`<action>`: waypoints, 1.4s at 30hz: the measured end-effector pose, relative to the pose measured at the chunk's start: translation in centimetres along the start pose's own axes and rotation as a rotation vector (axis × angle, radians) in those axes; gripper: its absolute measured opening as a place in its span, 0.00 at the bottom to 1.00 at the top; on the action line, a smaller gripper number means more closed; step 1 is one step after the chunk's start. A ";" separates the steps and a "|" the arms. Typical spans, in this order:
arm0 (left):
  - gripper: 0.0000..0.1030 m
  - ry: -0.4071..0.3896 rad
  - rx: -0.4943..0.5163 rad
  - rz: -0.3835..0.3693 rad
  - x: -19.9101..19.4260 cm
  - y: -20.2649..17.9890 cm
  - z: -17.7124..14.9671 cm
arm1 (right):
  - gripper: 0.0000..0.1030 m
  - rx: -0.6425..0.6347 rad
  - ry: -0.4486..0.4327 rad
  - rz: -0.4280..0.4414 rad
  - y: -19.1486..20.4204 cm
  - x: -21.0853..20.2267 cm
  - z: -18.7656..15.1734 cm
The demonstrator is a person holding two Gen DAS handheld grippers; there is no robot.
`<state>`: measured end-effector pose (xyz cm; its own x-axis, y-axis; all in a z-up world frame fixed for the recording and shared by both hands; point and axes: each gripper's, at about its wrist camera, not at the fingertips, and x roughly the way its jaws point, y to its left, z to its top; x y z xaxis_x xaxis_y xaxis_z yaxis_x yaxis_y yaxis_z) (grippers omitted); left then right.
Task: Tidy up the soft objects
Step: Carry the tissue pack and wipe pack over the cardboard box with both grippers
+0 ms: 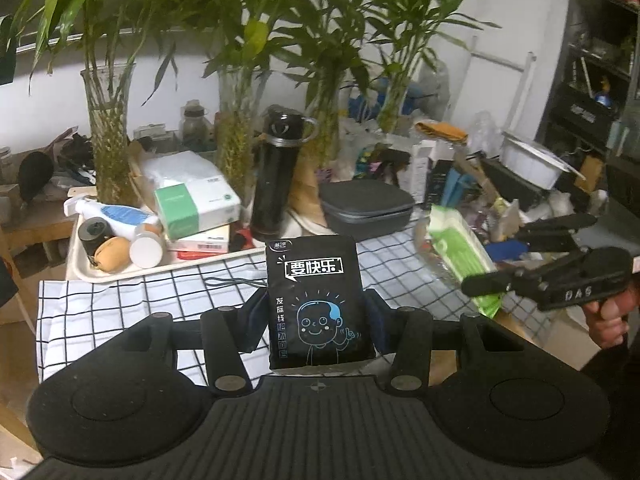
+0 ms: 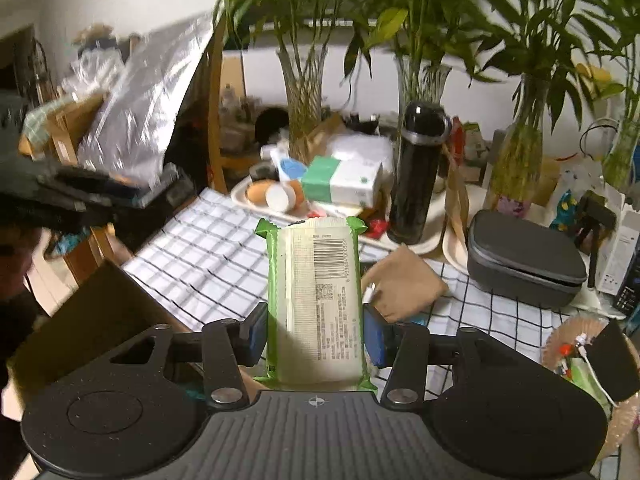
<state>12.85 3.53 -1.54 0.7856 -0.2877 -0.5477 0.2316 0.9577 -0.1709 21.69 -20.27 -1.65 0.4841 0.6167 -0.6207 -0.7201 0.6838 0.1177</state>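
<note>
A black tissue pack (image 1: 320, 300) is gripped by the left tool (image 1: 318, 324), a green tissue pack (image 2: 316, 300) by the right tool (image 2: 316, 334), both above the checked table (image 2: 208, 264). Open cloth lies ahead; a black flask (image 1: 278, 178) and grey case (image 2: 524, 264) stand beyond.

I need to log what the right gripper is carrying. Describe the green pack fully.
The green pack is a soft, flat plastic tissue-type packet with green crimped edges and a pale middle panel bearing a barcode, a QR code and small print. It is held off the checked cloth, lengthwise along the right gripper, whose blue pads press on its two long sides. The left wrist view shows its other face, green and white, tilted. Nothing else touches it.
</note>
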 end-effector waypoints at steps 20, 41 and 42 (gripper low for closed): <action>0.47 0.104 0.072 0.064 -3.0 -4.3 -3.2 | 0.50 -0.033 0.019 0.083 4.6 -2.7 -3.5; 0.65 0.193 -0.030 0.148 -4.8 -3.7 -5.2 | 0.50 -0.075 0.060 0.096 6.3 -2.7 -4.6; 0.65 0.189 -0.030 0.153 -4.9 -3.6 -5.3 | 0.50 -0.076 0.060 0.097 6.4 -2.7 -4.6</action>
<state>5.11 1.47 -2.53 0.6883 -0.1385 -0.7121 0.0992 0.9904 -0.0967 13.51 -19.34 -2.81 0.3815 0.6527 -0.6546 -0.7990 0.5889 0.1216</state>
